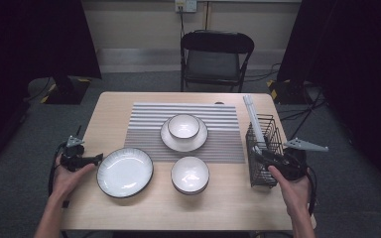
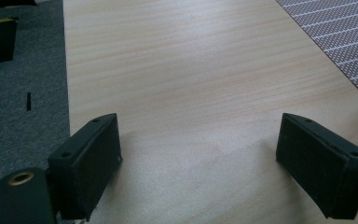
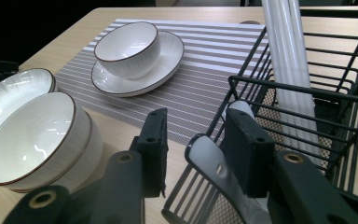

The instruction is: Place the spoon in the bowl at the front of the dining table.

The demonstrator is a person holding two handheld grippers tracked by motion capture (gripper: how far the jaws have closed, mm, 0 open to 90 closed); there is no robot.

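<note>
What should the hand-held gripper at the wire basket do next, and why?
Probably close a little more. The right hand-held gripper straddles a white spoon handle at the basket rim, and a gap seems to remain on one side, so it likely isn't gripped firmly enough to lift.

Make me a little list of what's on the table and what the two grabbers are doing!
table: pale wood
mat: striped, grey
bowl on saucer: on the mat
big plate: near left
stacked bowls: near middle
wire basket: right edge, holds white sticks
white handle: leans on the basket's corner
left gripper: open, over bare wood
right gripper: jaws around the white handle
</note>
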